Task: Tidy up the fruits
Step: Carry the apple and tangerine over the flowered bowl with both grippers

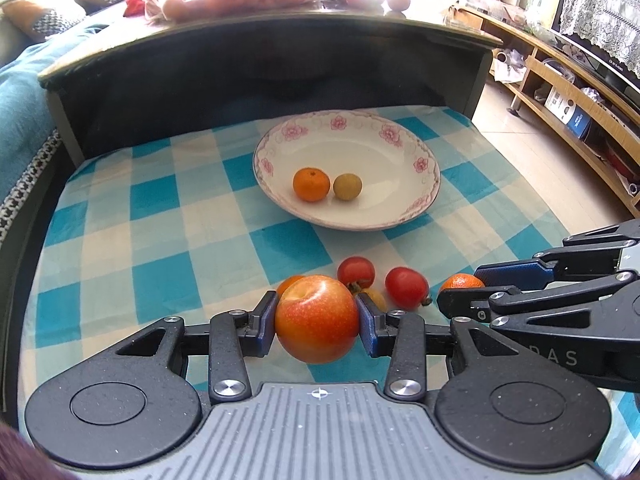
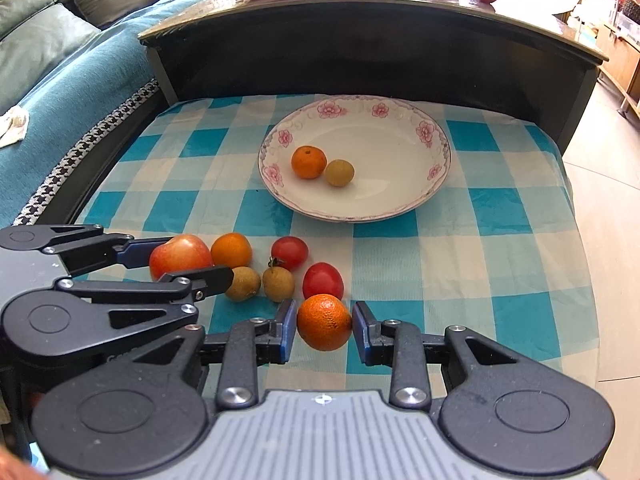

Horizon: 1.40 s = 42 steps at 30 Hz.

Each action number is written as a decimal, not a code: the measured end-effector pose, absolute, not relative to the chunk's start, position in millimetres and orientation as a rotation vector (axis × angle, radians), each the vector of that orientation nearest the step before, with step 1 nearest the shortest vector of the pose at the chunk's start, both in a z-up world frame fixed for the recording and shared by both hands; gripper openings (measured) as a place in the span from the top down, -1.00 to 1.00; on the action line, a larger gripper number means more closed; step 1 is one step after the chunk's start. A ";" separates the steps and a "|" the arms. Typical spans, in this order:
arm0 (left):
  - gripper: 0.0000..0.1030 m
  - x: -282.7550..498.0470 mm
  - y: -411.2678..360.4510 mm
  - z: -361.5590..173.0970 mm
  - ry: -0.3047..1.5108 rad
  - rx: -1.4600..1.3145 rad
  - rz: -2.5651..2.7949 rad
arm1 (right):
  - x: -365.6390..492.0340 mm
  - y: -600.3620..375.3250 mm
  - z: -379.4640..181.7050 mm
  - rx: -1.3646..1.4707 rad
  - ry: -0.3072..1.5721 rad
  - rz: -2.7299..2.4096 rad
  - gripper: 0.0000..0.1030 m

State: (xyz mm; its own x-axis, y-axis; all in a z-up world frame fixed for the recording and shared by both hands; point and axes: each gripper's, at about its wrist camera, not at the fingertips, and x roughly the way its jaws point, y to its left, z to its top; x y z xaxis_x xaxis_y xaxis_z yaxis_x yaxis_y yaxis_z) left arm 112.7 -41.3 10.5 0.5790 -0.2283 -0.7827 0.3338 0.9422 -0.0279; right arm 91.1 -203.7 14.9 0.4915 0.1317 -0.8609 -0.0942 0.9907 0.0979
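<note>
Glossy round apple [image 1: 317, 319] pinched in left tool [image 1: 318, 326] — dimpled orange [image 2: 324, 322] in right tool [image 2: 324, 330].

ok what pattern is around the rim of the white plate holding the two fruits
Pink flowers with fine scrollwork circle the round white ceramic plate rim, clearest in the right wrist view.

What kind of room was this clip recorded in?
Most likely a home living room. A teal-covered sofa with cushions runs along one side, a low wooden shelf unit lines the other wall, and the fruit sits on a checked cloth in front of a dark coffee table.
</note>
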 end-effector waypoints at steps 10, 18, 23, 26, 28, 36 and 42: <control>0.05 123.4 -48.6 19.6 0.870 0.127 -0.346 | 99.6 -207.3 20.7 0.048 1.032 0.127 0.36; 0.05 138.5 -54.1 23.2 0.858 0.123 -0.350 | 113.2 -212.7 25.1 0.052 1.019 0.115 0.36; 0.05 149.5 -56.9 23.1 0.859 0.111 -0.353 | 122.8 -217.5 25.2 0.056 1.013 0.103 0.36; 0.05 156.0 -59.1 22.8 0.859 0.108 -0.356 | 128.5 -221.4 24.1 0.065 1.011 0.095 0.36; 0.05 161.0 -59.3 22.3 0.862 0.099 -0.357 | 132.3 -223.1 23.4 0.065 1.009 0.092 0.36; 0.04 181.9 -66.4 16.1 0.877 0.099 -0.352 | 155.2 -231.6 21.5 0.061 1.004 0.078 0.36; 0.04 198.4 -62.6 8.1 0.906 0.049 -0.350 | 169.6 -236.4 12.3 0.055 1.002 0.077 0.36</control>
